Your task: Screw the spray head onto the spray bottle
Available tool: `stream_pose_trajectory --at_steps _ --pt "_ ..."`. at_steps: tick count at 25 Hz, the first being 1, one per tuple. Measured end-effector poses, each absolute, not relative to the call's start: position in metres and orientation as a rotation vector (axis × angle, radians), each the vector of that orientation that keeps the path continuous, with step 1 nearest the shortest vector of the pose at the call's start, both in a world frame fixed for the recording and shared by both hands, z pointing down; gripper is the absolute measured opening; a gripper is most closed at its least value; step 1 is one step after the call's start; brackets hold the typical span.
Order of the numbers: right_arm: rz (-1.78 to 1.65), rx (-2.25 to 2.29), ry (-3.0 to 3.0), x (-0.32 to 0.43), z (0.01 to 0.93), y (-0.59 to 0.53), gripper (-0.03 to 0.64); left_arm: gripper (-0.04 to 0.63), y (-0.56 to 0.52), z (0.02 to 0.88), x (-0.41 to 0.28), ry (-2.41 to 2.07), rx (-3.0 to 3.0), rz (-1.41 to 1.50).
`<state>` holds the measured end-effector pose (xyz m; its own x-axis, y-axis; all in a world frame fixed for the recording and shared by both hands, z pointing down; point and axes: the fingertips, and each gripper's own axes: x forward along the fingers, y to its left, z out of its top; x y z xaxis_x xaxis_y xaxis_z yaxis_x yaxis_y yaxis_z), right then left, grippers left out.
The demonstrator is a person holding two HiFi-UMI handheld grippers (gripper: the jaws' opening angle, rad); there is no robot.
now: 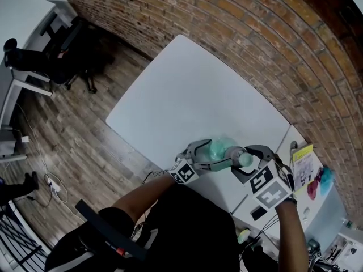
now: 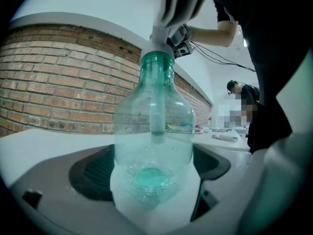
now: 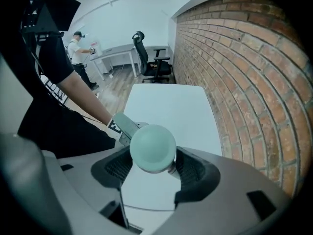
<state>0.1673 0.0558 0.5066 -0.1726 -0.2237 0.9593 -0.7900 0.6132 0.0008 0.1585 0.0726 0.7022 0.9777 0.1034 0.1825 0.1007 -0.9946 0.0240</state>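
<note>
- Right gripper view: right gripper [image 3: 152,174] stood wide, jaws round the head [image 3: 152,148], no squeeze I could see.
- And the left gripper [image 2: 153,173] clamped the bottle [image 2: 154,126] over the table [image 1: 187,95]. Head was seated; final tightening probably remained.

Green-tinted clear spray bottle [image 2: 154,131], red brick wall [image 1: 255,33]

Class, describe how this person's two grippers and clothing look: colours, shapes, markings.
The left gripper and right gripper are pale grey moulded shells with curved fingers lined by dark meshed pads. Each carries a white cube with black square markers. The person wears a black short-sleeved top.
</note>
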Motion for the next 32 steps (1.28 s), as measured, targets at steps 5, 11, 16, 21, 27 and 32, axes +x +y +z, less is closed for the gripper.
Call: stream_pose_trajectory --at_steps 5,11,16,21,27,32 --pt "0.555 0.703 -1.716 0.165 0.51 0.057 0.275 0.5 0.073 0.702 0.158 0.163 3.105 0.293" --pt "0.443 0.522 -1.714 0.163 0.51 0.059 0.274 0.5 0.073 0.702 0.158 0.164 3.105 0.29" --pt "0.21 0.262 -1.669 0.162 0.512 0.062 0.275 0.5 0.072 0.701 0.157 0.166 3.106 0.29" --pt "0.027 0.065 -1.617 0.16 0.514 0.065 0.275 0.5 0.072 0.701 0.156 0.166 3.108 0.287" --pt "0.037 0.085 -1.645 0.163 0.514 0.064 0.275 0.5 0.072 0.701 0.158 0.168 3.109 0.291" --pt "0.135 0.276 -1.727 0.164 0.496 0.067 0.276 0.5 0.073 0.701 0.157 0.178 3.098 0.29"
